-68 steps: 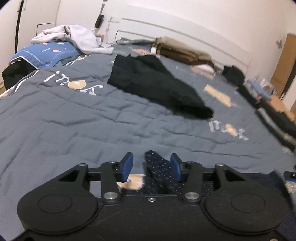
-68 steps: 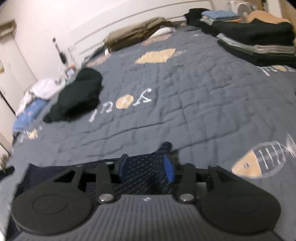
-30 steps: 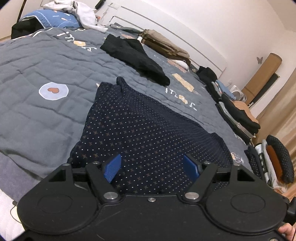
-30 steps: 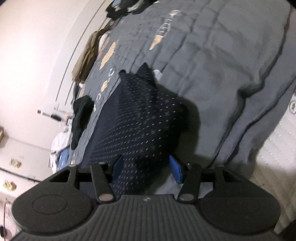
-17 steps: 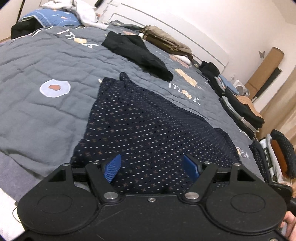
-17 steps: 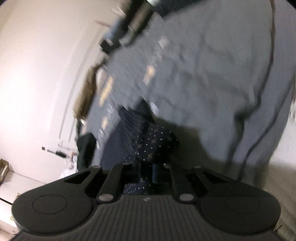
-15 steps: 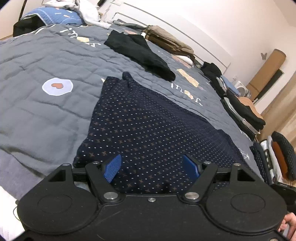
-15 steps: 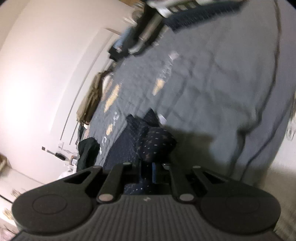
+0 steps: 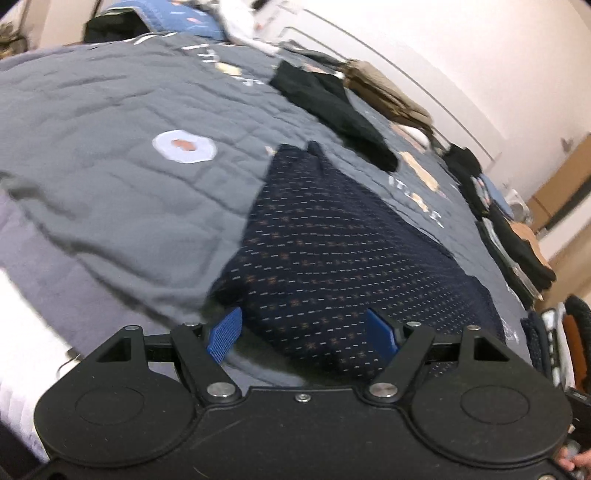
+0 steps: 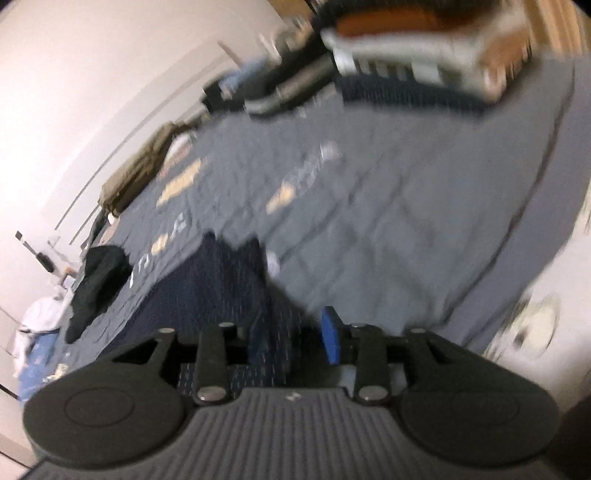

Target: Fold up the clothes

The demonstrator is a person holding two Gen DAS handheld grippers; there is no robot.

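Observation:
A dark navy dotted garment (image 9: 332, 251) lies spread flat on the grey quilt (image 9: 110, 155). My left gripper (image 9: 303, 334) is open just above the garment's near edge, with its left pad (image 9: 225, 334) at the near left corner and nothing gripped. In the blurred right wrist view the same garment (image 10: 221, 288) runs away to the left. My right gripper (image 10: 286, 332) has its jaws opening. A fold of the cloth stands between them, and the blue right pad (image 10: 330, 339) is clear of it.
A black garment (image 9: 332, 107) lies crumpled beyond the navy one, with tan folded clothes (image 9: 388, 96) by the wall. Stacks of folded clothes (image 9: 517, 240) line the right side of the bed. White clothes (image 9: 236, 18) lie at the far left. The mattress edge runs along the near left.
The right gripper, shut on a bunched fold of the navy garment half a second ago, now has its jaws apart and has risen. The left gripper slid toward the garment's near left corner, still open.

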